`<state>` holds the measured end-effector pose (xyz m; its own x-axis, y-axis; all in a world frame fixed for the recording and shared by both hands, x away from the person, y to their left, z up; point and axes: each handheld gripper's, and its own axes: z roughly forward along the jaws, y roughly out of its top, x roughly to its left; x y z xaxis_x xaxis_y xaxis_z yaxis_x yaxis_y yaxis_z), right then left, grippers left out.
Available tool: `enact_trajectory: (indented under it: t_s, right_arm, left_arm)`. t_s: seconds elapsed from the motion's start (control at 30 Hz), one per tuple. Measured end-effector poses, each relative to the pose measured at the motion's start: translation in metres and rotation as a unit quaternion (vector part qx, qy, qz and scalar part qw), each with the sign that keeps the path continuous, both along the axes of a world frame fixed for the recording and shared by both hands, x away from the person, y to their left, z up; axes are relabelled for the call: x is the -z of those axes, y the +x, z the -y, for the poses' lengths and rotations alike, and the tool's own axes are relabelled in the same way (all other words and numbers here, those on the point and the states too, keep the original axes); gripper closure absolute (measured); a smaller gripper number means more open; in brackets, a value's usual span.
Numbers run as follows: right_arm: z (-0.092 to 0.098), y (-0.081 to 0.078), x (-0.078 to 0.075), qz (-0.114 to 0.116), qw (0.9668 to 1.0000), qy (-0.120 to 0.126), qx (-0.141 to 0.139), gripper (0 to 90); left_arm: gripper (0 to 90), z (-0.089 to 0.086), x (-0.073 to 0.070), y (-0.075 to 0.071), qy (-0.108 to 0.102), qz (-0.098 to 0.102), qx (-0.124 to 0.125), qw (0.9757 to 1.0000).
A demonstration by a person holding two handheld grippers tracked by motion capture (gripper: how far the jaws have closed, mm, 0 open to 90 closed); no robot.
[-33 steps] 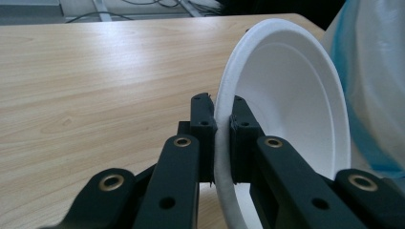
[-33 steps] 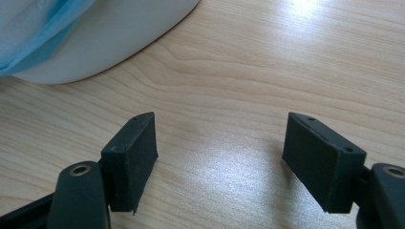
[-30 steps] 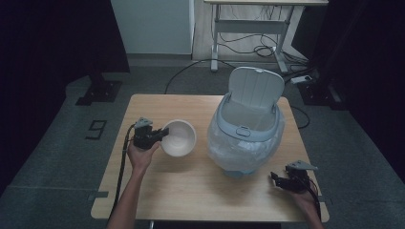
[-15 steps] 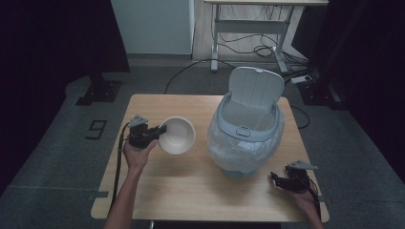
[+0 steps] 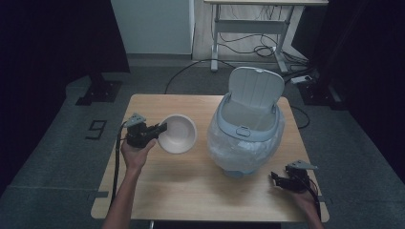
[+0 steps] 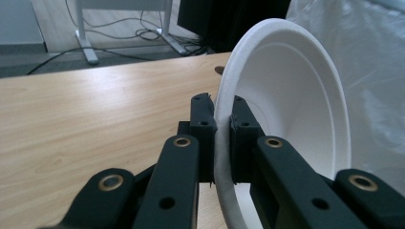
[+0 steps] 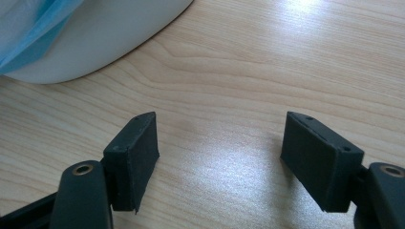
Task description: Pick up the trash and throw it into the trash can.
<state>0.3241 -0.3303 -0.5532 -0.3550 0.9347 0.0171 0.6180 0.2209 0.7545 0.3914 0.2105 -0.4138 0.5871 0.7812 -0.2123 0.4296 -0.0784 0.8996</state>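
Carrying the bowl toward the open bin

High view: left gripper (image 5: 160, 130) is holding the white bowl (image 5: 177, 133) tilted above the table (image 5: 191, 191), beside the lined bin (image 5: 246, 138). Left gripper view: jaws are clamping its rim. Right gripper view: right gripper (image 7: 219, 157) is idling, jaws apart; next, tipping over the bin.

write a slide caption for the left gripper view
Left tool clamped on the rim of a round white paper bowl, held tilted above the light wooden table.
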Motion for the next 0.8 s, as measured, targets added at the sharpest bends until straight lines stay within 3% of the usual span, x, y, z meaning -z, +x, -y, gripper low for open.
enact_trajectory:
  t_s: [0.1,0.8]
  right_arm:
    - [0.0,0.0,0.0,0.0,1.0,0.0,0.0,28.2]
    - [0.0,0.0,0.0,0.001,1.0,-0.001,0.005,29.3]
  left_arm:
    - [83.1,0.001,-0.009,-0.004,-0.009,0.008,0.006,0.9999]
    - [82.9,0.021,-0.068,-0.012,-0.021,0.051,0.036,0.9978]
